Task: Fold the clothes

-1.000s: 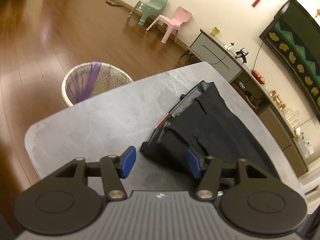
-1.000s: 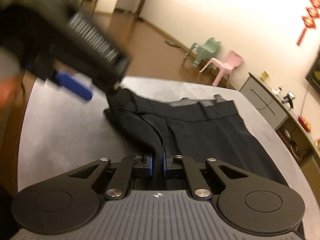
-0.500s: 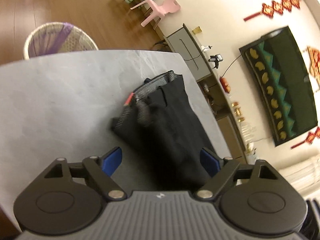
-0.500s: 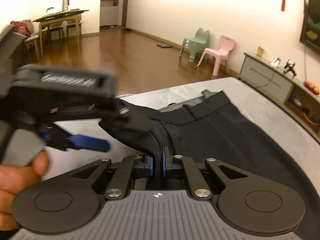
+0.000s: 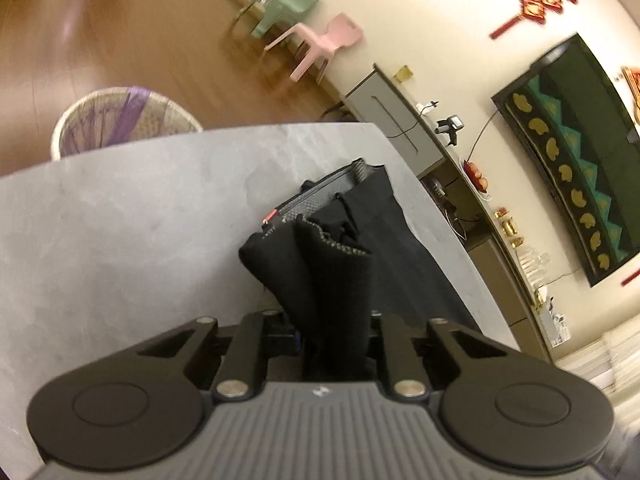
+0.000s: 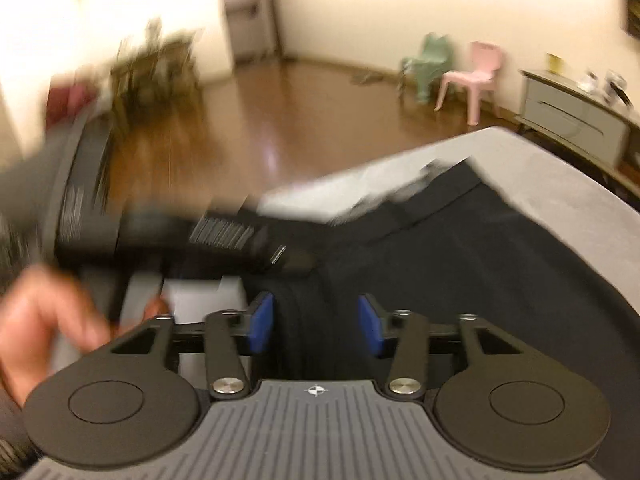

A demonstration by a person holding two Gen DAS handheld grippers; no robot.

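Handoff moment. Left gripper [image 5: 334, 334] has just been closing and now clamps a bunched fold of the black trousers [image 5: 384, 256]; cloth fills the gap between its jaws and rises in a ridge straight ahead of it. Right gripper [image 6: 316, 326] has just been opening: blue pads [image 6: 262, 322] stand apart with a strip of the dark cloth between them, not pressed as far as the blurred frame shows. So left is clenched on fabric, right has let go.

Trousers lie on the grey table [image 5: 120, 232], toward its right edge in the left view. Long axis runs from the left gripper away to the waistband [image 5: 332, 190], which sits near the table's far right corner, mesh lining showing. The leg end is under and behind the grippers, out of view.

In the right view the left gripper's body [image 6: 180, 236] crosses from the left, with a hand [image 6: 44, 320] behind it; its tip meets the cloth just beyond the right gripper's pads. Both tools are at the same bunched spot on the near-left side of the garment.

Judgement: the left is the arm in control. The next fold turns on carrying that pinched edge along the long axis toward the waistband, or across it toward the table's right edge. Right is free to regrasp elsewhere.

Risk: the bunch is thick, layers may slip unevenly.
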